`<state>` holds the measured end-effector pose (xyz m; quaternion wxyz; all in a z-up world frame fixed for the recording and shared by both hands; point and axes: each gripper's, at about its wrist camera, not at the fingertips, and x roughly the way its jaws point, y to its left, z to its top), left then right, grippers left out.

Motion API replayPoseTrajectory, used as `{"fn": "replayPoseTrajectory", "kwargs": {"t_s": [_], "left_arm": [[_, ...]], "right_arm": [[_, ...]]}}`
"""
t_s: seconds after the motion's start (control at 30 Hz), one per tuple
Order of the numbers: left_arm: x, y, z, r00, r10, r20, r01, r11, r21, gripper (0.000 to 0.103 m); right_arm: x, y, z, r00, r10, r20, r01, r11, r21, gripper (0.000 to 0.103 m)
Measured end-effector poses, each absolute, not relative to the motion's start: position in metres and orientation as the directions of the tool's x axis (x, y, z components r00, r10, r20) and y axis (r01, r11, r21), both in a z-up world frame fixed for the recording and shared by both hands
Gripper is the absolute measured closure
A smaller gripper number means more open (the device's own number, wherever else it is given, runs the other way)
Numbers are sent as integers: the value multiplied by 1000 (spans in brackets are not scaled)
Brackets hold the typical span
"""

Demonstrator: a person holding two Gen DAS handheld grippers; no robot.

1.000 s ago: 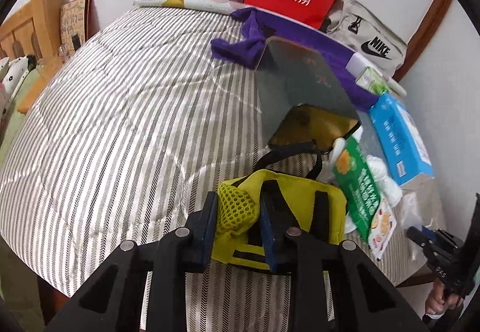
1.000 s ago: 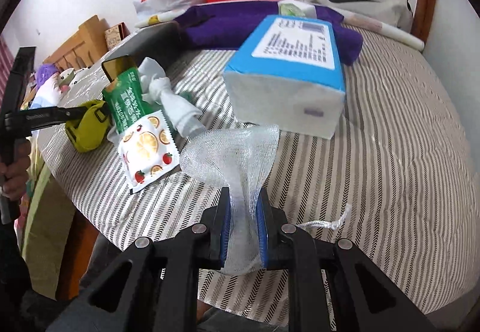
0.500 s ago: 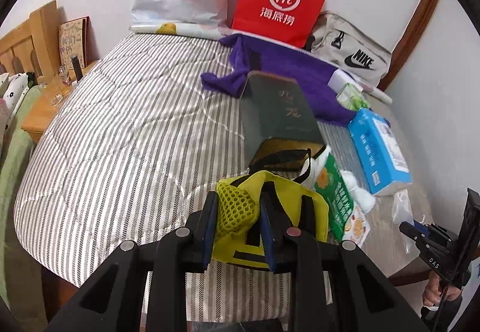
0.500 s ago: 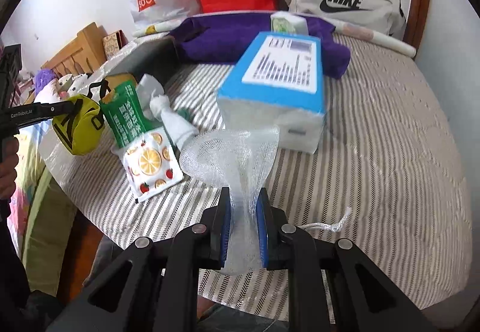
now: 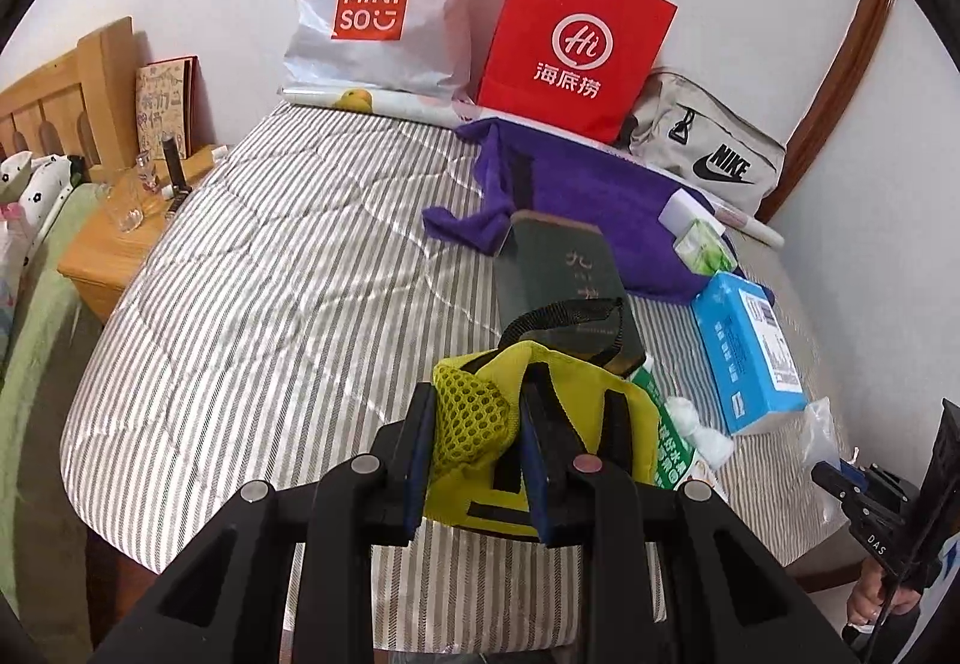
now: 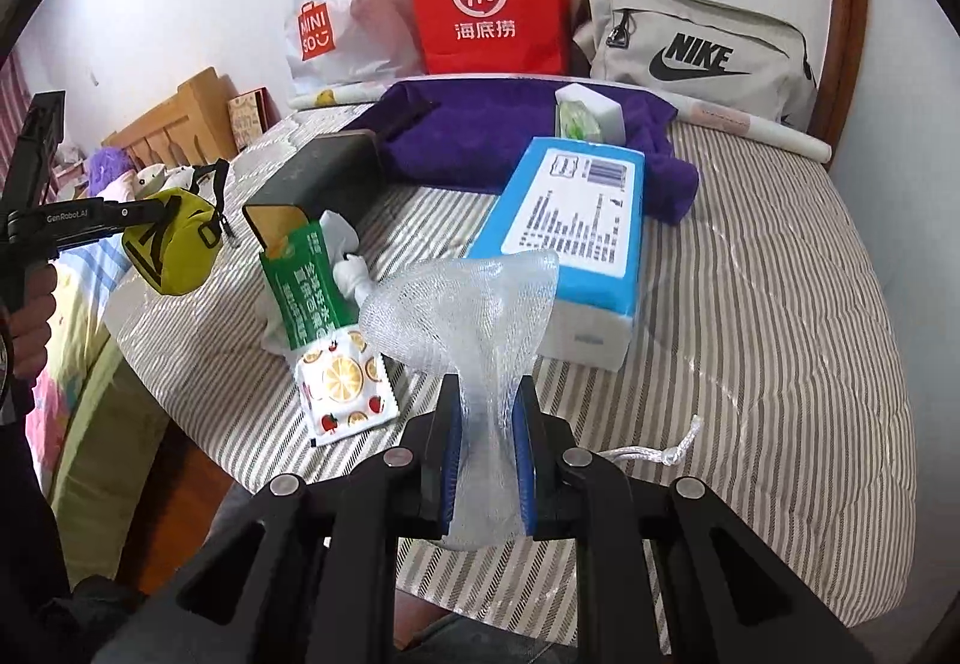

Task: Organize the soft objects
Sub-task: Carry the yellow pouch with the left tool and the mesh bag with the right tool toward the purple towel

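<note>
My left gripper (image 5: 474, 424) is shut on a small yellow pouch (image 5: 564, 412) with black straps and holds it above the near edge of the striped bed (image 5: 270, 274). The pouch also shows at the left of the right wrist view (image 6: 174, 244), clear of the bed. My right gripper (image 6: 489, 418) is shut on a white mesh net bag (image 6: 462, 304) and holds it up over the bed's near edge. A purple towel (image 5: 600, 196) lies at the back. A white sock (image 6: 351, 268) lies by the green snack packet (image 6: 312, 298).
A blue tissue pack (image 6: 570, 232), a dark box (image 5: 558, 274) and a small green tissue pack (image 5: 702, 244) lie on the bed. A red paper bag (image 5: 570, 57), a Miniso bag (image 5: 372, 15) and a Nike bag (image 5: 708, 153) stand against the wall. A wooden nightstand (image 5: 120, 238) is left.
Both grippers have risen and drawn back from the bed with their loads. The yellow pouch has lifted off the bed and the mesh bag hangs higher.
</note>
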<state>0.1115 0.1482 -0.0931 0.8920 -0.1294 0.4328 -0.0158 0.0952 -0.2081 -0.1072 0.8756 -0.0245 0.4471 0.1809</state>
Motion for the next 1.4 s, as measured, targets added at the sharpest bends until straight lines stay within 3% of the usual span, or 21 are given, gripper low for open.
{"fn": "replayPoseTrajectory", "kwargs": {"t_s": [0.9,1.4], "left_arm": [[227,114,-66,614,-205,-762,-15,962,-272,78],[317,114,-85,569,-191,-800,-27,968,-250,78]], "right_arm": [[210,-186,-66,574,314,-757,-341,931,127,87],[307,-165,-87,522,307,-796,-330,933,144,87]]}}
